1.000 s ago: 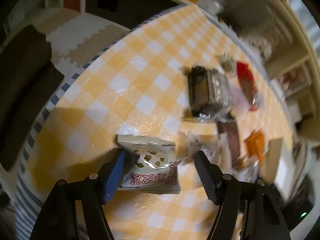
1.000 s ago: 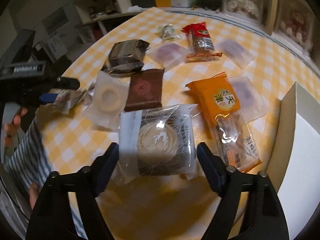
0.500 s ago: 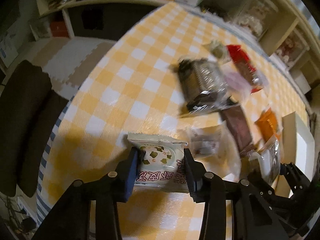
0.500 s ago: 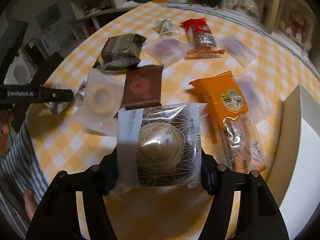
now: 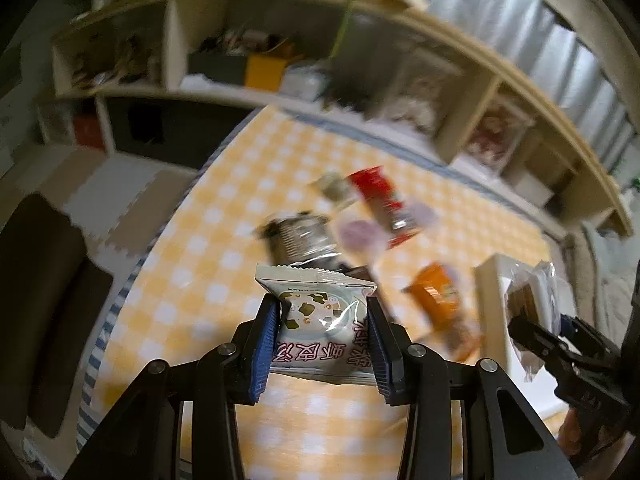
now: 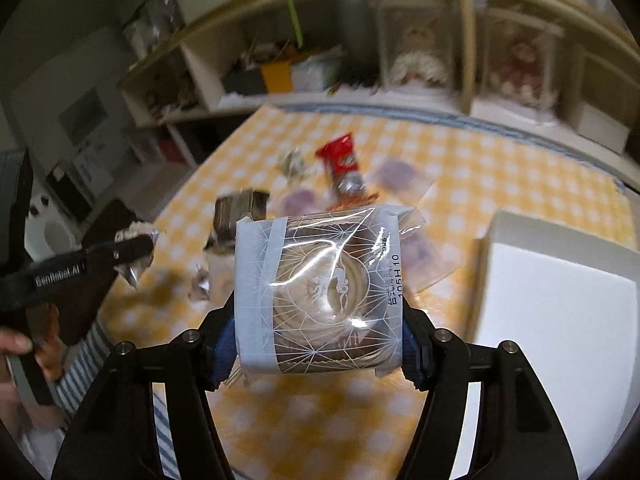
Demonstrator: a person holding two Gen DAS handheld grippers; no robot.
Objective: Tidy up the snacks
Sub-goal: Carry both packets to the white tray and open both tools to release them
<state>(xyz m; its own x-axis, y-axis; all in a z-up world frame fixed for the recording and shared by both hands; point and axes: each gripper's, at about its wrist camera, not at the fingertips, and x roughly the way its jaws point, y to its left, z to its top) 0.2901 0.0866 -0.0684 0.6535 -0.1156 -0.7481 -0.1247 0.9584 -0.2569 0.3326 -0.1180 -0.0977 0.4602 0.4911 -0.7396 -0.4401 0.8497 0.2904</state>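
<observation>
Two snacks are in my grasp and off the table at once. My left gripper (image 5: 322,334) is clamped on a white packet (image 5: 320,320) printed with green shapes and red characters, its blue pads pressing both side edges, and the packet hangs above the near part of the yellow checked table (image 5: 224,256). My right gripper (image 6: 318,334) is closed on a clear-wrapped cake (image 6: 320,288), a round pastry under film with a white starburst pattern, held up so it fills the middle of the right wrist view. Just to the right of it stands the white box (image 6: 560,320), which I take to be where the snacks go; the part of its inside that I can see looks bare, so I judge the sorting has barely begun. Plenty is left on the cloth: a red wrapper (image 5: 380,204), an orange pack (image 5: 440,300), a dark foil-wrapped block (image 5: 300,240), a small greenish packet (image 5: 332,186) and some pale purple pouches (image 6: 394,170), all blurred and loosely scattered near the middle of the table. From the left wrist view my right gripper and its cake sit already at the box's edge, so that one seems closest to going in, while the white packet has the width of the table between it and the box.
</observation>
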